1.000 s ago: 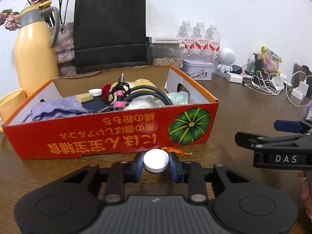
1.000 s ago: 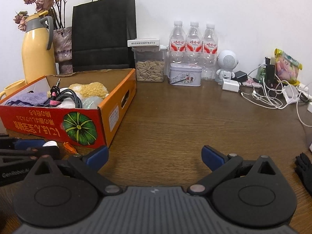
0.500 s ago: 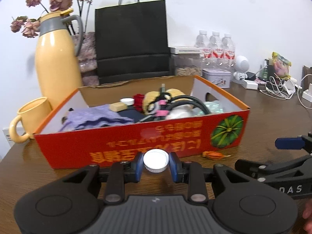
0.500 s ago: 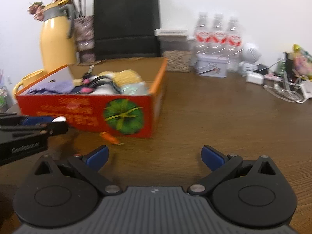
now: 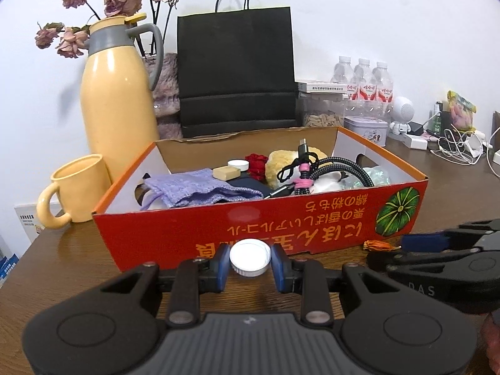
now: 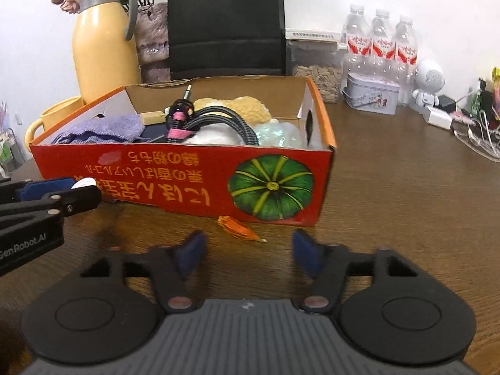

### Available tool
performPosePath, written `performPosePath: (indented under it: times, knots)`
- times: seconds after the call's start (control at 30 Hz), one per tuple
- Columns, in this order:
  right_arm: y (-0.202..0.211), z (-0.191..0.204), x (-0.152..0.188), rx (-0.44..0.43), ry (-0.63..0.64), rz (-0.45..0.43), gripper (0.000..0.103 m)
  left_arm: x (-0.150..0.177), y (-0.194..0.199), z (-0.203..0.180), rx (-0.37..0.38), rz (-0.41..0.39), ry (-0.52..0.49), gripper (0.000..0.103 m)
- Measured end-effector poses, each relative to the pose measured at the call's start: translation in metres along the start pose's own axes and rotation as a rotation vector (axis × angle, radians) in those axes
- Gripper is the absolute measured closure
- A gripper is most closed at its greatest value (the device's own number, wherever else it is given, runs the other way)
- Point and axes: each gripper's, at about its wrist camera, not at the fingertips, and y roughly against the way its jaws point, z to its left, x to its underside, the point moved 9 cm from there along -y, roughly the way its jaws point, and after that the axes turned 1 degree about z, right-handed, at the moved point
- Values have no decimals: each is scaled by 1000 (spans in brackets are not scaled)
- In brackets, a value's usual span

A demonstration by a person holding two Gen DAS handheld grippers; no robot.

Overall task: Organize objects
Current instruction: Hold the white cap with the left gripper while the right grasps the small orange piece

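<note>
My left gripper (image 5: 250, 262) is shut on a white bottle cap (image 5: 250, 257) and holds it in front of the red cardboard box (image 5: 281, 225). The box holds a purple cloth (image 5: 200, 189), a coiled black cable (image 5: 315, 168), a yellow fluffy thing (image 5: 281, 161) and other small items. My right gripper (image 6: 248, 254) is open and empty, low over the table. A small orange dried flower (image 6: 237, 228) lies on the table just beyond its fingers, against the box front (image 6: 187, 178). The left gripper (image 6: 59, 192) with the cap shows at the left of the right wrist view.
A yellow thermos (image 5: 118, 106), a yellow mug (image 5: 78, 187), a black paper bag (image 5: 237, 72) and dried flowers stand behind the box. Water bottles (image 6: 381, 47), a tin (image 6: 372, 97), a jar of seeds, a white robot figure and tangled cables (image 6: 478, 134) lie at the back right.
Both grippers have swung left, facing the box front. My right gripper has come close to the orange flower and narrowed somewhat. The left still holds the cap.
</note>
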Motion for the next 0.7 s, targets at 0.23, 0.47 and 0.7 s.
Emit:
performPosePath:
  times: [0.23, 0.47, 0.7]
  knots:
    - [10, 11, 1, -42, 27, -33, 102, 0, 2, -2, 4, -12, -9, 76]
    - [15, 16, -2, -64, 20, -65, 54, -2, 5, 1, 5, -19, 2, 76]
    - [-3, 31, -8, -59, 28, -25, 41, -3, 7, 2, 5, -25, 5, 76]
